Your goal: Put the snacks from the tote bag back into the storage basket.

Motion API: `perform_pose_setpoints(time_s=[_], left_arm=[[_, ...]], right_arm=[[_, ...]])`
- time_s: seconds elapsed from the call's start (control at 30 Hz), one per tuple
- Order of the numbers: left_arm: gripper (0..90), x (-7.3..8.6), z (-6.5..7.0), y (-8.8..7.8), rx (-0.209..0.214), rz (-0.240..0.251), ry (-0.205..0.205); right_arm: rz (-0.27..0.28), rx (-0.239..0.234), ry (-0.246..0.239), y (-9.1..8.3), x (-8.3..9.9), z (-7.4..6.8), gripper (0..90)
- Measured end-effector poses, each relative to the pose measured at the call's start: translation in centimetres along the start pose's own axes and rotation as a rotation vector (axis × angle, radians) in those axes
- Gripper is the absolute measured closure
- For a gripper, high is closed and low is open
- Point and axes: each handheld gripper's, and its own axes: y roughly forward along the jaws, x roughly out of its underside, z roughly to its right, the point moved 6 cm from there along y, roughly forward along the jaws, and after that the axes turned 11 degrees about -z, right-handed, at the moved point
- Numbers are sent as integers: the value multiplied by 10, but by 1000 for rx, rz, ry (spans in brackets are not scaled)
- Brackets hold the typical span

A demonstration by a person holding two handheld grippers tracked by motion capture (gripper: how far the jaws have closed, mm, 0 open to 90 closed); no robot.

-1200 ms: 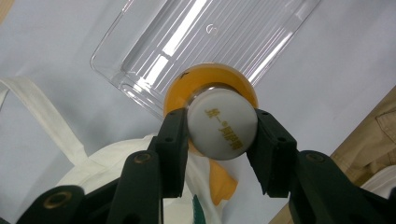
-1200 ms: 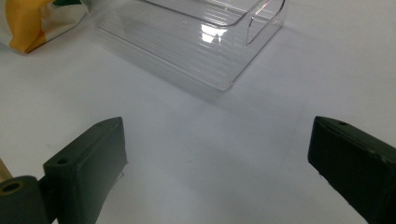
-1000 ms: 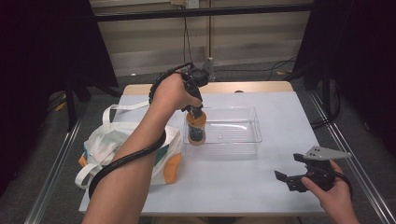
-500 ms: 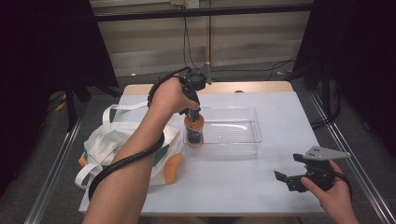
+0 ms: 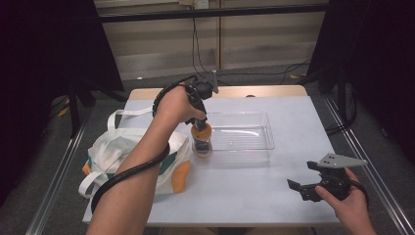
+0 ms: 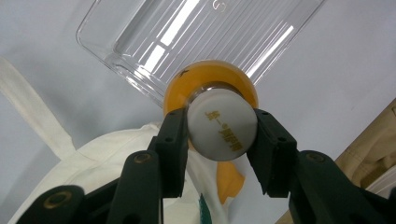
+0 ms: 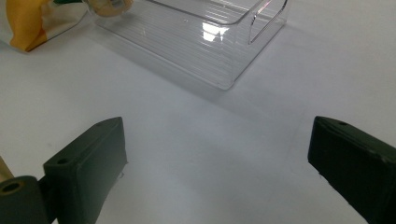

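Note:
My left gripper (image 5: 199,119) points down and is shut on the white cap (image 6: 223,123) of an orange juice bottle (image 5: 201,140). The bottle hangs upright at the left end of a clear plastic bin (image 5: 247,152). In the left gripper view the orange bottle (image 6: 210,77) overlaps the clear bin's (image 6: 196,32) near corner, and I cannot tell whether its base is inside. My right gripper (image 5: 301,176) is held low over the table's front right, open, with nothing between its jaws (image 7: 217,154).
A white cloth bag (image 5: 122,152) with orange corners lies left of the bin, touching or nearly touching the bottle. In the right gripper view the bin (image 7: 201,42) lies ahead across bare white table (image 7: 196,140). The left gripper's cable loops around the person's forearm.
The left hand and the bottle have shifted slightly, and the bottle now sits a little lower and nearer the bag. The right gripper has stayed still.

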Motion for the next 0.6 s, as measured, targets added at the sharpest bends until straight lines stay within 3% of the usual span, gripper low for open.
perform_pose_setpoints(time_s=[0.6], left_arm=[[593, 1, -1, 9, 5, -6, 3]], right_arm=[[-3, -3, -7, 2, 0, -1, 42]])
